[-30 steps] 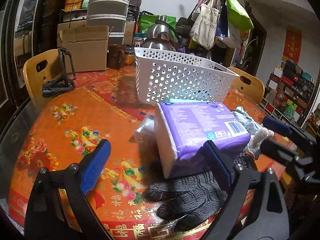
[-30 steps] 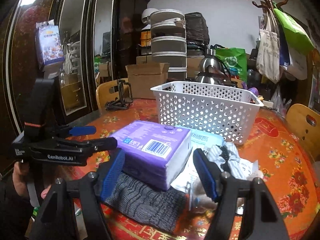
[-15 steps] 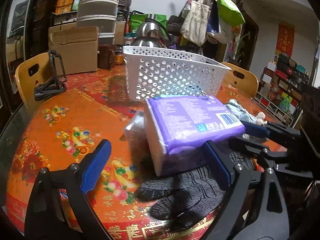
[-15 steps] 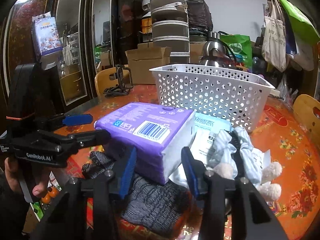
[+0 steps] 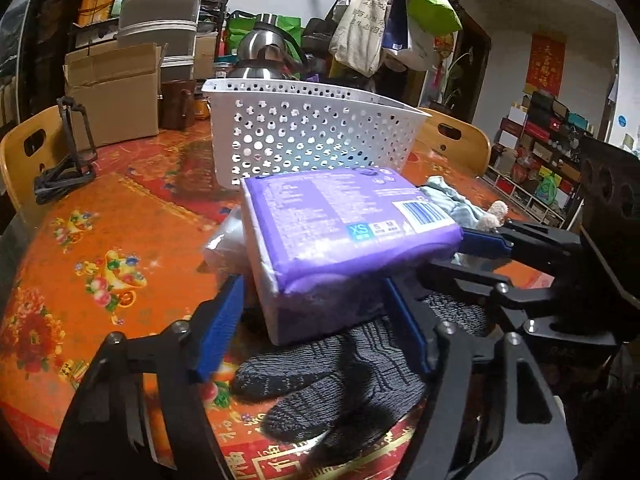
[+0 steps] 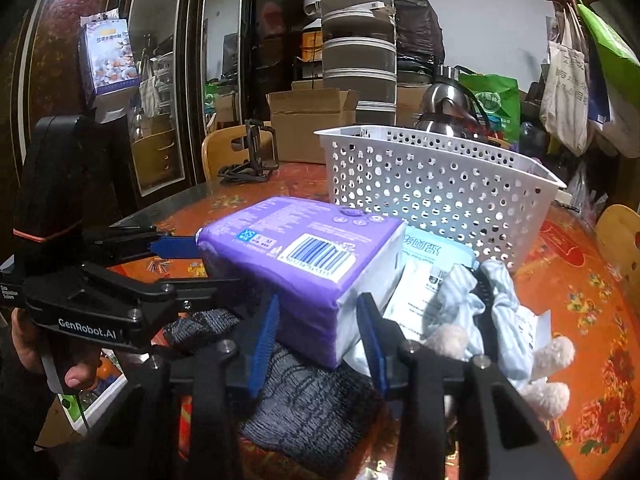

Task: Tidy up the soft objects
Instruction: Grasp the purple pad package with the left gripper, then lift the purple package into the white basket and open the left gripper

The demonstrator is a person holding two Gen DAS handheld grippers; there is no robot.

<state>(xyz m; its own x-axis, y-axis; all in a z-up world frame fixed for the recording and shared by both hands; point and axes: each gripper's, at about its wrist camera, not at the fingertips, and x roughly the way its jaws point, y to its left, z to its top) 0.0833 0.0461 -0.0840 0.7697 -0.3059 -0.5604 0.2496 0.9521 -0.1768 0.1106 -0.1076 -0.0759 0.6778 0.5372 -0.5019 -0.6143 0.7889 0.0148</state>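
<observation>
Left gripper (image 5: 312, 324): fingers apart, straddling the near corner of the purple pack (image 5: 344, 232); whether the pads touch its sides cannot be told. Probably set this way so both tools can share a bulky load.
Purple pack: lies on top of the pile of soft things, one end resting on a dark knitted glove (image 5: 340, 380), in front of the white basket (image 5: 316, 132).
Glove: flat on the bench (image 5: 100, 240), partly pinned under the pack, so the pack likely has to go first.
Right gripper (image 6: 318, 340): fingers apart around the pack's other corner, close to its sides; firm contact not clear.
Striped cloth (image 6: 496, 300): heaped just right of the pack, over white paper packets (image 6: 420, 280), with a fuzzy cream toy (image 6: 552, 360) beside it.
White basket: empty as far as shown, behind the pile, the likely place for these things.
Bench: round, covered in a glossy orange-red flowered cloth.
Room: crowded, with a cardboard box (image 5: 112, 96), stacked tins, a steel kettle (image 5: 264, 56), hanging bags and wooden chairs.
</observation>
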